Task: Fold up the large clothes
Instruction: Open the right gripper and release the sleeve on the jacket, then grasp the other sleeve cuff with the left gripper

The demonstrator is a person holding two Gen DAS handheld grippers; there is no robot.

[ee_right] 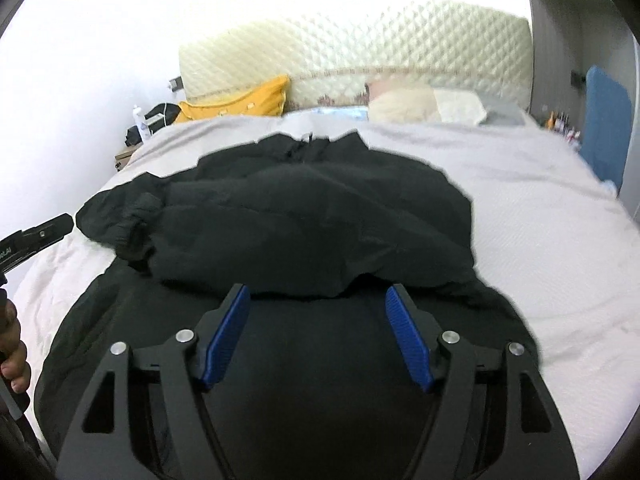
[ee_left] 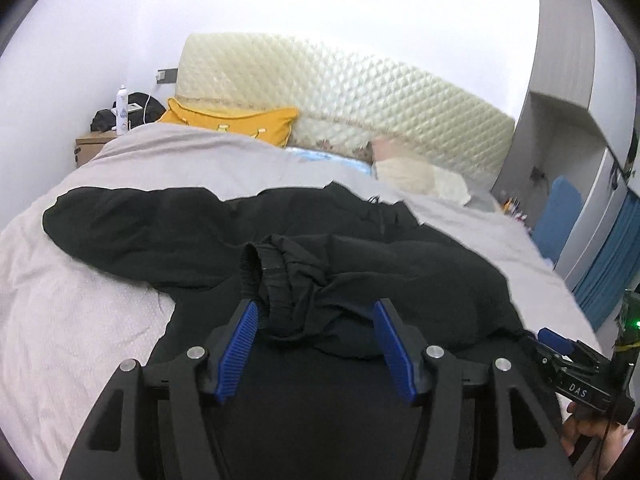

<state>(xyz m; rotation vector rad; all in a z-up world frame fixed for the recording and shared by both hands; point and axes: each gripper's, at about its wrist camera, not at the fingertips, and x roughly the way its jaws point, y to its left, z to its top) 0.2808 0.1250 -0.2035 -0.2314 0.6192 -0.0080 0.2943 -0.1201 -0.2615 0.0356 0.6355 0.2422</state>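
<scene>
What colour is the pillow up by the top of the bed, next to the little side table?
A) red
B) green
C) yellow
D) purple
C, the pillow leaning against the cream padded headboard is plainly yellow, and it shows yellow in the right wrist view too, beyond the black garment spread on the bed.

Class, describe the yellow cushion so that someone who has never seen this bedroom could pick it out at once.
Start at the cream quilted headboard that stands at the far end of the bed. At its foot, on the side nearest the bedside table, lies the yellow cushion. It is the only bright yellow thing there; the pillows beside it are pale cream.
</scene>
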